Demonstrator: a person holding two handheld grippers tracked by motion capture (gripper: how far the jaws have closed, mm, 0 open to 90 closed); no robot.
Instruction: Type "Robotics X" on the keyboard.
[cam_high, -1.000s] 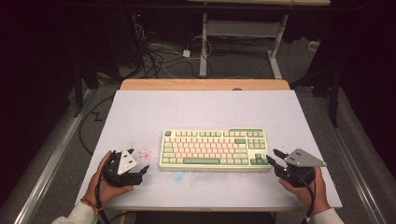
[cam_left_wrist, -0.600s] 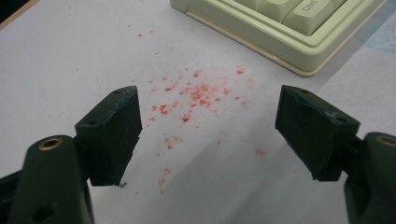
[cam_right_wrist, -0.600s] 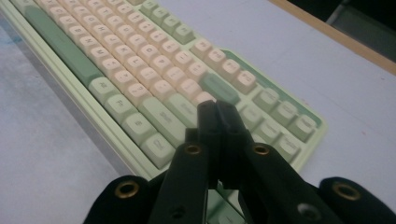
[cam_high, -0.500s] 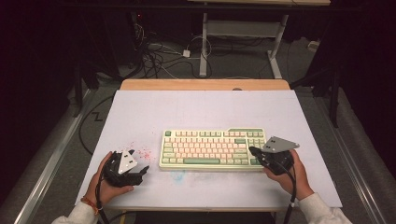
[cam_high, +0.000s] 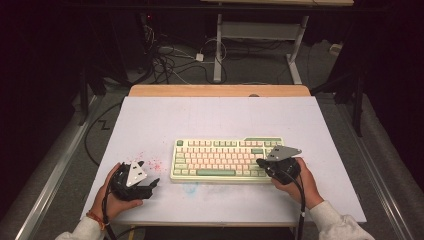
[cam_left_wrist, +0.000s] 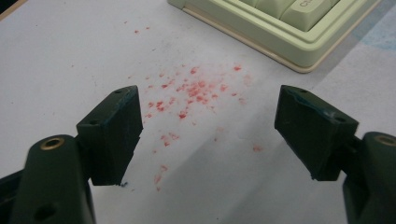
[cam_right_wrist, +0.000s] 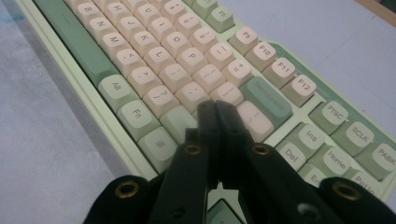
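Nearest the person, the left gripper rests on the table left of the keyboard, jaws spread wide over red specks just off the keyboard's near left corner. The right gripper sits over the keyboard's right end, jaws pressed together with nothing between them, tips by the enter key. Behind the keyboard, the table's wooden edge.

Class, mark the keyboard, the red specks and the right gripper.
keyboard (cam_high: 220, 160): high view, middle keys.
red specks (cam_left_wrist: 194, 91): left gripper view, densest patch.
right gripper (cam_right_wrist: 217, 109): right gripper view, closed tips.
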